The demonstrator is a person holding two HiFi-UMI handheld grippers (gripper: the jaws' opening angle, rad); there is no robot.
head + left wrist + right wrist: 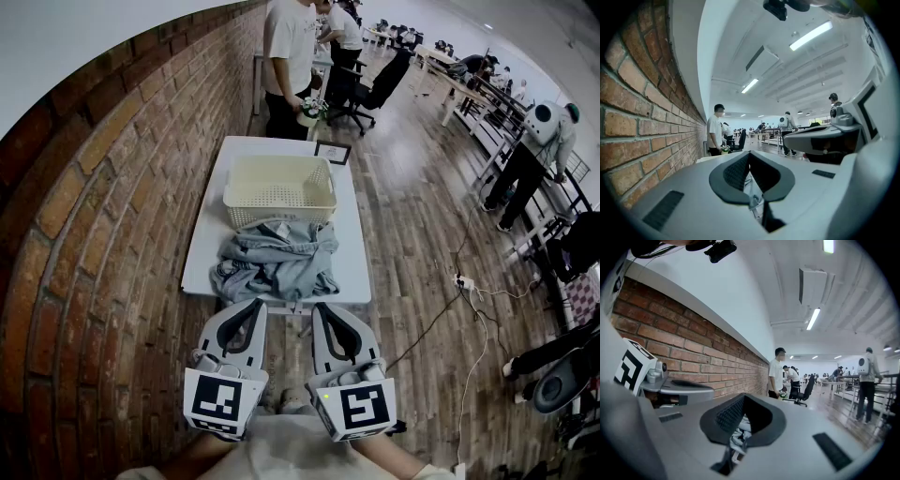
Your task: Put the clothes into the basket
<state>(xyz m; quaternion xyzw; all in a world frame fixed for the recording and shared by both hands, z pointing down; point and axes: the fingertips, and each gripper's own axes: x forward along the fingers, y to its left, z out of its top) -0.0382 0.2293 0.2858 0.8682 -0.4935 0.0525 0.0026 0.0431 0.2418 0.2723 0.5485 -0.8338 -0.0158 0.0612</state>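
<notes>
A cream plastic basket (279,187) stands on the far half of a white table (208,234). In front of it, a heap of grey clothes (277,262) lies on the near half, touching the basket's front wall. My left gripper (255,306) (749,155) and right gripper (321,307) (744,397) are side by side, close to my body, just short of the table's near edge. Both are shut with nothing between the jaws, and both point level toward the far room. Neither touches the clothes.
A brick wall (103,206) runs along the table's left side. A person in a white shirt (289,52) stands at the far end, beside a small framed card (333,152) and an office chair (380,89). A power strip and cables (461,281) lie on the wooden floor at right.
</notes>
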